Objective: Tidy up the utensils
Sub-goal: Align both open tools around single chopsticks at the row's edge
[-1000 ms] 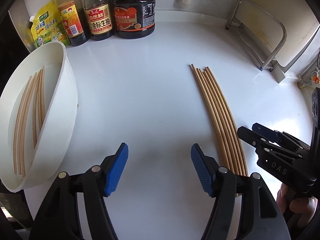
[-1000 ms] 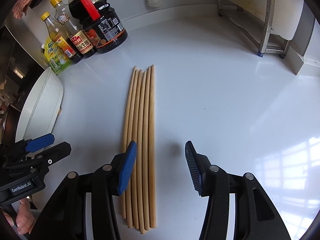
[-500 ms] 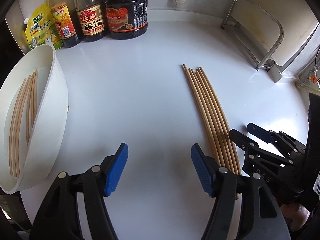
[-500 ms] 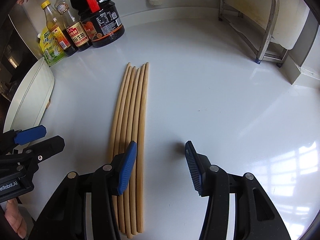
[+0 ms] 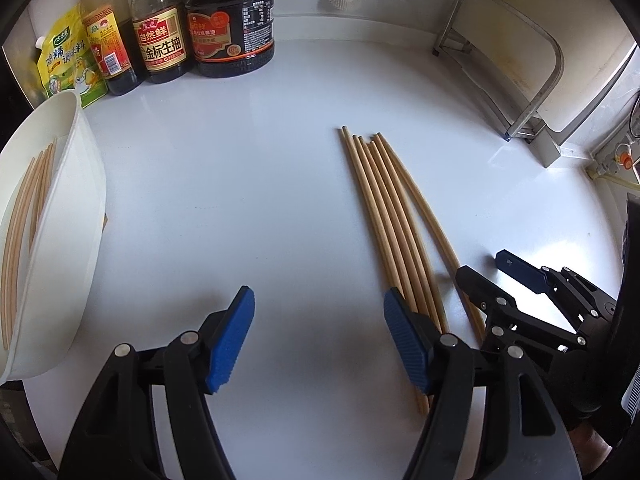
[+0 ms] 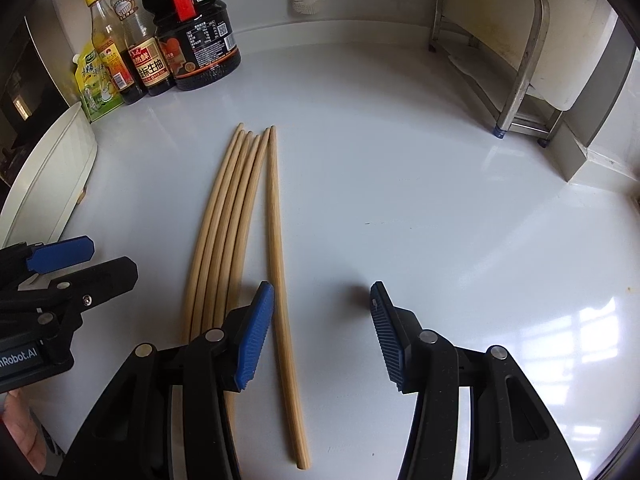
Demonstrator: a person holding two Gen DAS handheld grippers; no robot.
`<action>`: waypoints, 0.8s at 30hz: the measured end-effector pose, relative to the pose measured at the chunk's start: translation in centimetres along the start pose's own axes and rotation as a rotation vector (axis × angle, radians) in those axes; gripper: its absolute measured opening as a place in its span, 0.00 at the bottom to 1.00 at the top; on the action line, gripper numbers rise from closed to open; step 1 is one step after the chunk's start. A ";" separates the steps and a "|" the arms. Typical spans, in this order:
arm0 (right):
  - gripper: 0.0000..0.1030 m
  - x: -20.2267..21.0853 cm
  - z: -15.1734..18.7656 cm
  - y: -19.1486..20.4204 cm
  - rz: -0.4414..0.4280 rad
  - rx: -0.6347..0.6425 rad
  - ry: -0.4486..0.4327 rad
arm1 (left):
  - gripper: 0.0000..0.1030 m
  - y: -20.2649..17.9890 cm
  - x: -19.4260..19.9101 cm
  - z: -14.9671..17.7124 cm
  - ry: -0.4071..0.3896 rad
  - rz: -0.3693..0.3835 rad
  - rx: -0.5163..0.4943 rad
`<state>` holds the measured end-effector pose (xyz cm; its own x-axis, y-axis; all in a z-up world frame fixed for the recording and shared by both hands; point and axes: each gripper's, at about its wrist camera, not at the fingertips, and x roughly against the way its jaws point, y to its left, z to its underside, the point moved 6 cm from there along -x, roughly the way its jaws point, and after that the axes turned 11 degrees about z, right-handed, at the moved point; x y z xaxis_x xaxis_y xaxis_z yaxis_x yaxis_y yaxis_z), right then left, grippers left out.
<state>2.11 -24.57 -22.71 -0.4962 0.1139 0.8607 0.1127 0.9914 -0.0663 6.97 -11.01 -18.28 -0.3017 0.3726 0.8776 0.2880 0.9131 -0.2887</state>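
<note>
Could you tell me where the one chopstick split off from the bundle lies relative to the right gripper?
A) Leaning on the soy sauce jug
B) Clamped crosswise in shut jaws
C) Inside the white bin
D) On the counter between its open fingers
D: the separated chopstick lies flat on the counter, running between the open fingers of the right gripper, apart from the bundle.

Bright daylight — a window's glare on the white counter (image 6: 580,332). Sharp focus. Fisheye bending, dark corners.

Glossy white countertop (image 6: 400,168) reflects a window (image 6: 592,336).
</note>
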 end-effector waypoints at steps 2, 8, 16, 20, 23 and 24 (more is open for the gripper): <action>0.47 0.0 0.0 -0.4 0.002 -0.008 -0.001 | 0.64 -0.3 -0.4 0.0 0.005 0.004 -0.003; 0.47 0.0 0.2 -1.7 0.002 -0.031 -0.006 | 0.64 -1.3 -1.3 0.1 0.013 0.008 -0.007; 0.47 0.5 0.4 -1.9 -0.032 -0.029 -0.025 | 0.64 -1.6 -2.8 0.7 0.039 -0.010 -0.003; 0.47 0.4 0.5 -2.0 -0.035 -0.032 -0.023 | 0.66 -1.5 -3.1 0.7 0.036 -0.021 -0.007; 0.47 0.3 0.5 -2.0 -0.036 -0.031 -0.024 | 0.68 -1.4 -3.3 0.7 0.033 -0.039 -0.006; 0.47 0.3 0.5 -1.9 -0.035 -0.029 -0.024 | 0.69 -1.3 -3.3 0.7 0.034 -0.048 -0.006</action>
<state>1.28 -26.43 -22.59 -0.5207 0.0810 0.8499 0.1196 0.9926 -0.0213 6.99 -13.33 -21.05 -0.2839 0.3223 0.9031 0.2793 0.9288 -0.2436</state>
